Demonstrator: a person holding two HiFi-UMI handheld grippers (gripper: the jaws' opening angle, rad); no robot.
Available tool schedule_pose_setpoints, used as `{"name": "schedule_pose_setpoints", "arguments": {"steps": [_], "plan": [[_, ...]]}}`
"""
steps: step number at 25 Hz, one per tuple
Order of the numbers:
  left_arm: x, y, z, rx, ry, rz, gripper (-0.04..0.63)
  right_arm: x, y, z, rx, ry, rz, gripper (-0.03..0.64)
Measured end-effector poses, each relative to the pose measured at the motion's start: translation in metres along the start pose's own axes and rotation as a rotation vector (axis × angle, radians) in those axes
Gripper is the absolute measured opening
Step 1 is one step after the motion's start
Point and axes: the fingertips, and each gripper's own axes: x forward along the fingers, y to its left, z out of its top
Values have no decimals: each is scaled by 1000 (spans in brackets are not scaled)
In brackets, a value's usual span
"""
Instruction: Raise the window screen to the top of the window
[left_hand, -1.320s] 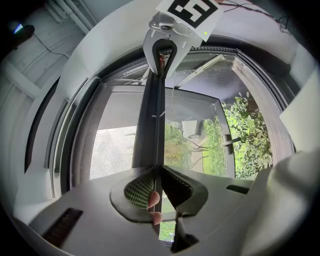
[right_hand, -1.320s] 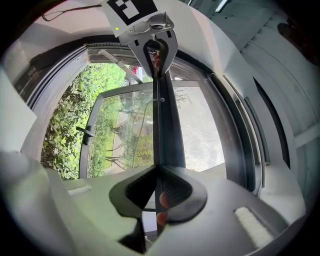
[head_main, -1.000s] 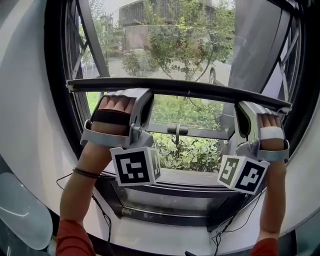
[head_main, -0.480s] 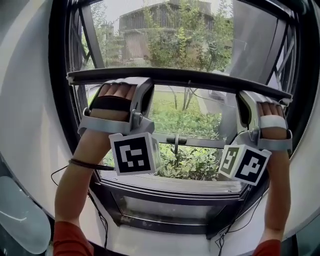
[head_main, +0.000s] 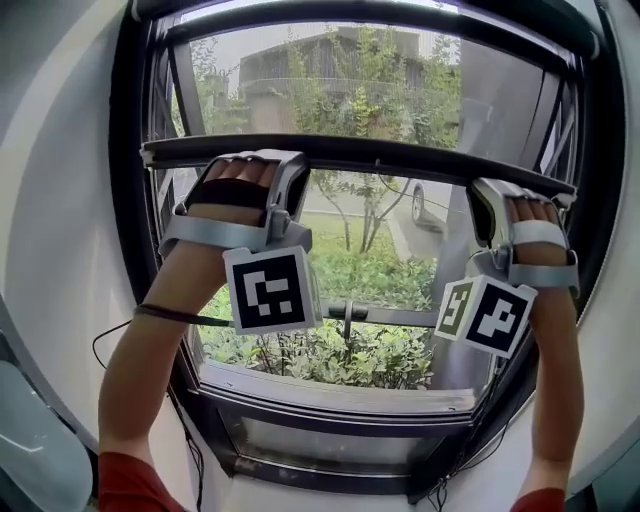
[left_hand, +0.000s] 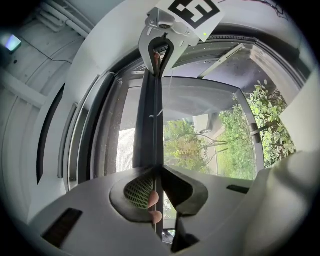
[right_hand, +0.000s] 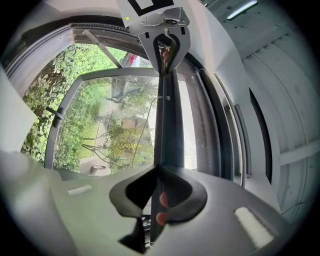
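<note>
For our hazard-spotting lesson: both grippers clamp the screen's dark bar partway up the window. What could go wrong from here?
1. The left gripper and right gripper pinch only the thin edge of the bar; it might slip out and drop.
2. If one hand rises faster, the bar could skew and jam in the side frame.
3. A fast lift could knock the bar against the top frame.

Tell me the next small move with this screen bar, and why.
Probably lift both ends evenly: the left gripper and right gripper are both clamped on the screen bar, which sits well below the window's top rail.
</note>
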Motion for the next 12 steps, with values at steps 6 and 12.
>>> {"name": "schedule_pose_setpoints", "arguments": {"steps": [6,12], "plan": [[12,25,-1,8,8,17,55,14,-26,-4,-16,12,-27,49],[29,58,0,-12,4,47,55,35,-58,-5,-25,27,-59,49]]}}
